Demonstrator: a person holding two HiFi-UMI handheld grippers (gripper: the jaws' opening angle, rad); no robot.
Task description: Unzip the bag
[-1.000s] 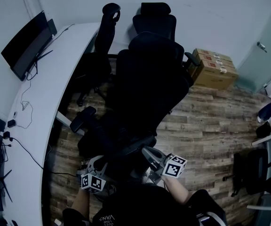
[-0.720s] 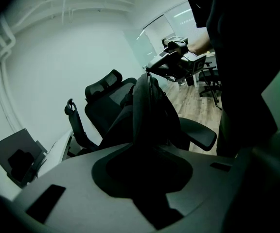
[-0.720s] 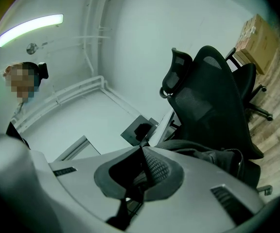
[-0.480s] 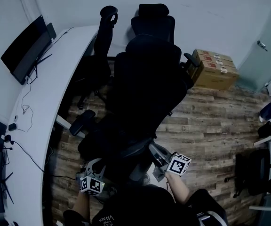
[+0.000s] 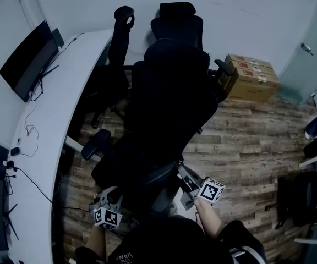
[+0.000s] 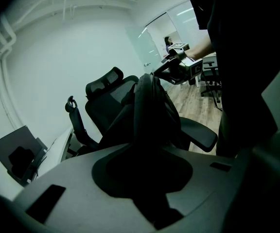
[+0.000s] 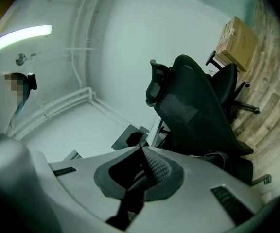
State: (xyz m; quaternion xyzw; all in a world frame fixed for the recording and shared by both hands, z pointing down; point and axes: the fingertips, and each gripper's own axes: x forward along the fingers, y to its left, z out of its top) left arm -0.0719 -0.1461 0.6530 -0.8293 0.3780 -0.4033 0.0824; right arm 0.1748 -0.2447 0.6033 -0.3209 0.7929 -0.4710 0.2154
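Observation:
A black bag (image 6: 152,110) stands upright on the seat of a black office chair (image 5: 169,92). In the head view the bag is hard to tell from the dark chair. My left gripper (image 5: 113,198), low at the left, is shut on the bag's dark fabric, which fills the gap of that gripper (image 6: 147,164) in its own view. My right gripper (image 5: 185,176) is at the bag's top and shows there in the left gripper view (image 6: 176,69). This gripper (image 7: 145,164) is shut on a thin dark strip that looks like the zipper pull.
A curved white desk (image 5: 48,120) with a monitor (image 5: 26,59) and cables runs along the left. A second chair (image 5: 117,48) stands behind. Cardboard boxes (image 5: 252,78) sit on the wood floor at the right. Another chair (image 5: 301,197) is at the right edge.
The right gripper has drifted slightly to the right at the bag's top. The left gripper stays put, and both grips look unchanged.

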